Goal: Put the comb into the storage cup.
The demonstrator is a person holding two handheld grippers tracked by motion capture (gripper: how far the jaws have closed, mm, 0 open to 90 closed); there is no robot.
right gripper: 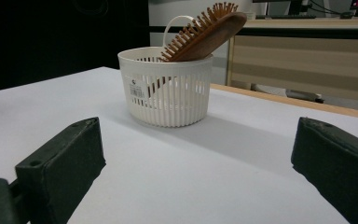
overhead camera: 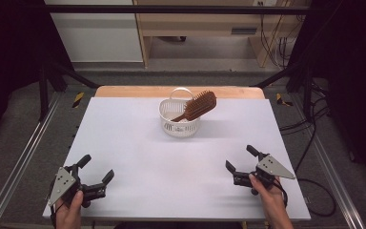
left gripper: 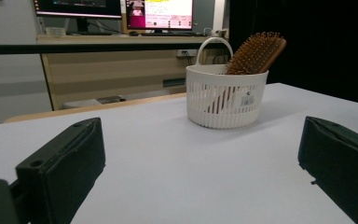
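With jaws spread wide and nothing between them, the left gripper (overhead camera: 96, 168) and the right gripper (overhead camera: 238, 157) are held low over the table (overhead camera: 138, 143), while well ahead of both the wooden hairbrush (overhead camera: 198, 106) is seen leaning handle-down in the white basket (overhead camera: 178, 125).

The small basket (overhead camera: 178, 119) looks like white plastic, smooth and a little shiny, with thin slats all around its wall. A small paper sticker (left gripper: 247, 101) sits on its side. The hairbrush (overhead camera: 198, 106) in it looks like brown wood with a smooth, soft shine, and its bristles look like little wooden pins. The table (overhead camera: 138, 157) top is pale, flat and matt, like smooth board, with a bare wood edge at the back. The left gripper (overhead camera: 96, 171) and right gripper (overhead camera: 238, 158) have black matt jaws, and each carries a grey metal-looking plate.
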